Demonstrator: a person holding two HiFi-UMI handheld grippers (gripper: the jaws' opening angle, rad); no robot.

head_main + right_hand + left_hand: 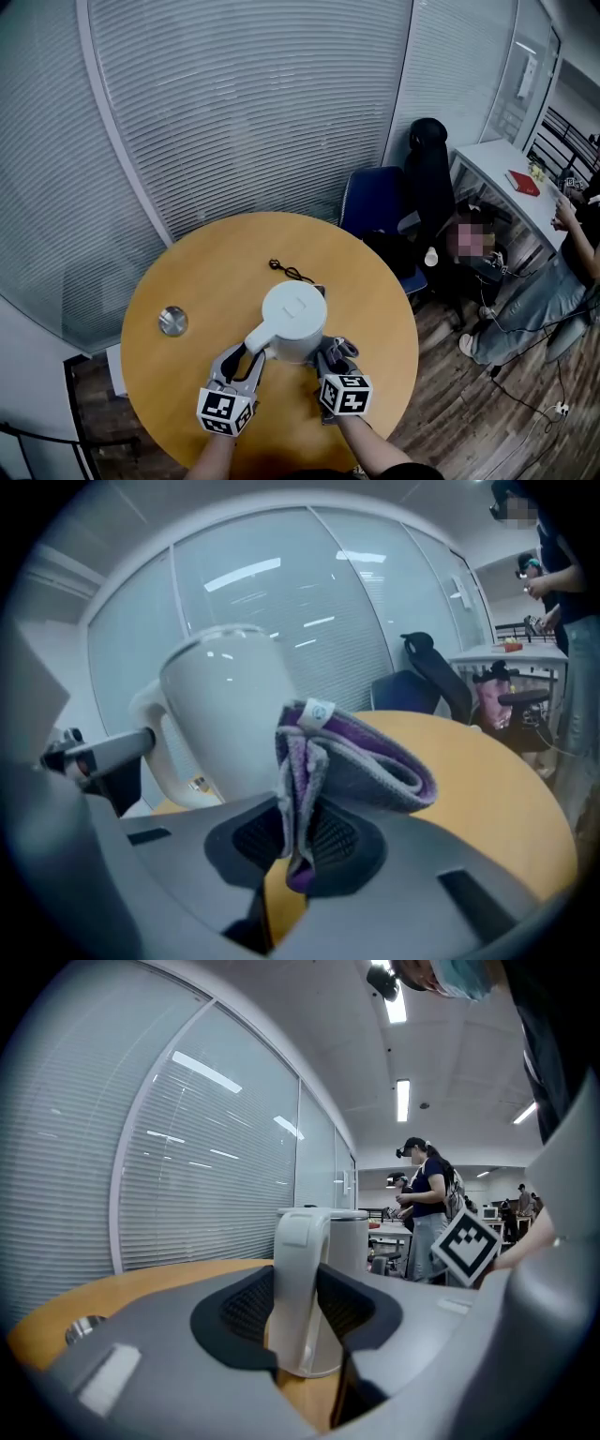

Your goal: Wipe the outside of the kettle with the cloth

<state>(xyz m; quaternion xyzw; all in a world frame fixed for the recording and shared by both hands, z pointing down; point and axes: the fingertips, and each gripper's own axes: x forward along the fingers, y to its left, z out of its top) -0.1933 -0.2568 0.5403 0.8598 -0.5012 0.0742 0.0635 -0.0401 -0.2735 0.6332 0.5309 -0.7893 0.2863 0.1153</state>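
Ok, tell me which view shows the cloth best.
The right gripper view: the cloth, folded, pinched in the right gripper. The head view shows a scrap beside the kettle; the left gripper view, none.

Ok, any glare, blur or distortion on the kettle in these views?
Head view: evenly lit, sharp, kettle lid nearly washed out white. Left gripper view: fisheye, dark corners, kettle handle crisp. Right gripper view: small glare streaks on the kettle body, cloth slightly soft.
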